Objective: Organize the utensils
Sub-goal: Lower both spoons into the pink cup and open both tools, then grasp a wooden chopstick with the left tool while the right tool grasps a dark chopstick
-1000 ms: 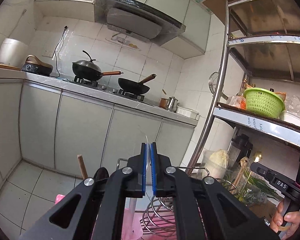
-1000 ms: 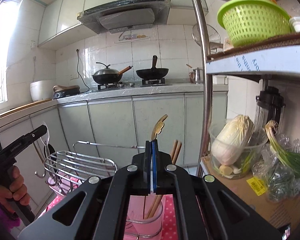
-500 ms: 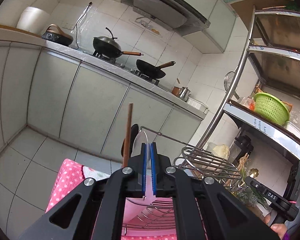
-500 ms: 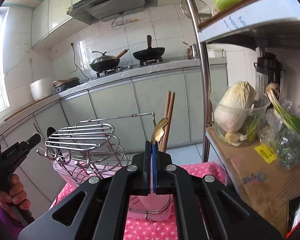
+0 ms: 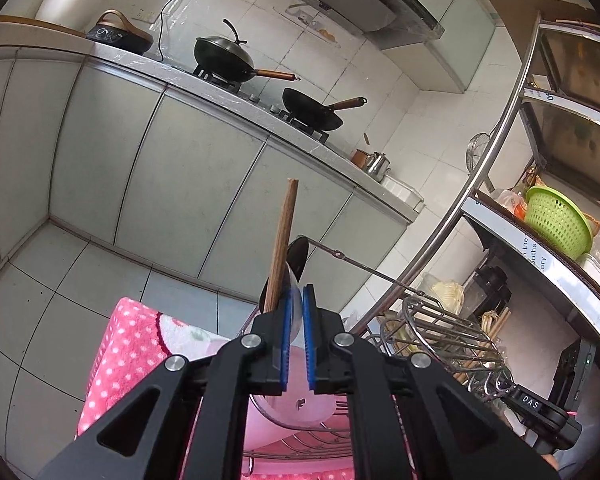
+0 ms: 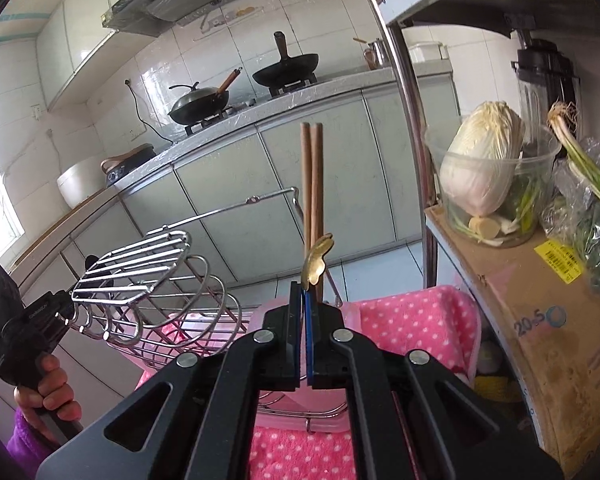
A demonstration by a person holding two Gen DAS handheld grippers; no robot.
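Utensils are standing in a clear holder [image 5: 296, 404] on the wire rack [image 6: 148, 280] over a pink dotted towel [image 6: 416, 320]: two wooden chopsticks [image 6: 311, 184] and a dark spoon [image 5: 298, 258]. The right tool [image 6: 303, 320] is clenching a flat brass handle [image 6: 318, 260]; the left tool [image 5: 295, 328] is pinching the holder's transparent rim. Best lowering the slim metal piece straight, steadying the smooth cup.

Right tongs [image 6: 303, 300] pinch a gold spoon [image 6: 317, 260] before upright chopsticks [image 6: 312, 184].
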